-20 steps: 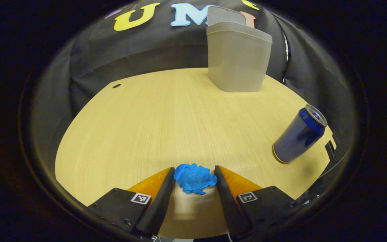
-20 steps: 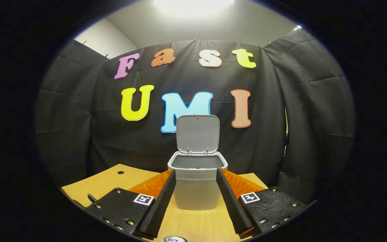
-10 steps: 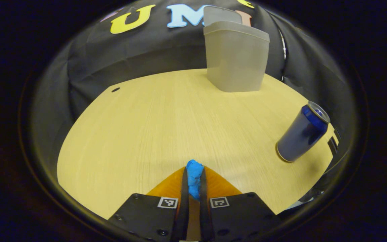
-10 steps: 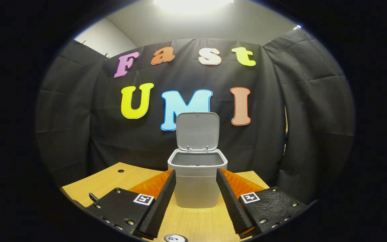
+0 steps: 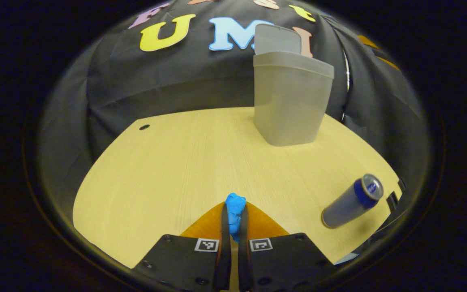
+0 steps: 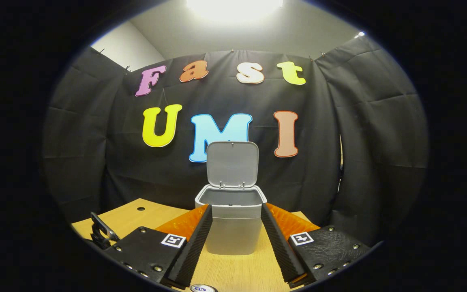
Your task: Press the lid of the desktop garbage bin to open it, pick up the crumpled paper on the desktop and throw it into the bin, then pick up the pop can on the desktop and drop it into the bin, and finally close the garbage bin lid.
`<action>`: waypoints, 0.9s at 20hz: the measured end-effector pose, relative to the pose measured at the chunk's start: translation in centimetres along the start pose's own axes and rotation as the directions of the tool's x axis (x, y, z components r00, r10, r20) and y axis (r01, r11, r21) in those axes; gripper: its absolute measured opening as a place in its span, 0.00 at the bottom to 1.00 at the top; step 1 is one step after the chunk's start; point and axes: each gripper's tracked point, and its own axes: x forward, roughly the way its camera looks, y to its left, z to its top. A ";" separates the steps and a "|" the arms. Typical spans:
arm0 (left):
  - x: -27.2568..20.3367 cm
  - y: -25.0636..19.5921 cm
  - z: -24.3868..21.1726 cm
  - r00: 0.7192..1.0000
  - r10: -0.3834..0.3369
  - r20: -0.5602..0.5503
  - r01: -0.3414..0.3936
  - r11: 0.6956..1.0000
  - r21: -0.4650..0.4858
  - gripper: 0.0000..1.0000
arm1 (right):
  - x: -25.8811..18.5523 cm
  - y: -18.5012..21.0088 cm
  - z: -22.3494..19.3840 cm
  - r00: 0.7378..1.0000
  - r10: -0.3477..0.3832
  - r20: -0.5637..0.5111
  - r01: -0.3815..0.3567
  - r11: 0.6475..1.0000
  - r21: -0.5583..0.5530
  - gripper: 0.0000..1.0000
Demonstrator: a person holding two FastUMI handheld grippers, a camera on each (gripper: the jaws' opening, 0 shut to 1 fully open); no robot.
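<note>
The blue crumpled paper (image 5: 234,201) is squeezed between the fingers of my left gripper (image 5: 233,207), which is shut on it and holds it above the wooden table (image 5: 168,170). The grey bin (image 5: 290,101) stands at the far right of the table, its lid (image 5: 277,39) upright and open. A blue pop can (image 5: 351,201) stands on the table to the right of my left gripper. In the right gripper view the bin (image 6: 230,227) sits straight ahead with its lid (image 6: 232,164) up. My right gripper (image 6: 235,239) is open and holds nothing; its fingers frame the bin from nearer the camera.
A small dark hole (image 5: 144,127) marks the table's far left. The can's top (image 6: 201,288) peeks in at the bottom edge of the right gripper view. A dark piece of hardware (image 6: 101,233) juts in at that view's left. Black cloth walls close the back and sides.
My left gripper went from open around the paper to shut on it, then rose with it, so the can now looks smaller. The right gripper drifted slightly and stayed open.
</note>
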 end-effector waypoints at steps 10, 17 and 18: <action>-1.3 -4.1 16.8 0.965 -0.086 0.249 0.072 0.995 0.068 0.13 | 0.0 -2.8 -0.8 0.998 -0.058 -0.008 0.058 0.998 -0.001 0.79; 0.5 -8.2 24.9 0.923 -0.171 0.346 0.148 0.985 0.092 0.14 | -0.9 -4.9 -1.4 0.991 -0.133 -0.027 0.132 0.991 -0.025 0.80; 0.8 -8.6 25.9 0.917 -0.181 0.355 0.156 0.983 0.098 0.14 | -1.2 -5.1 -1.3 0.989 -0.144 -0.030 0.143 0.989 -0.031 0.80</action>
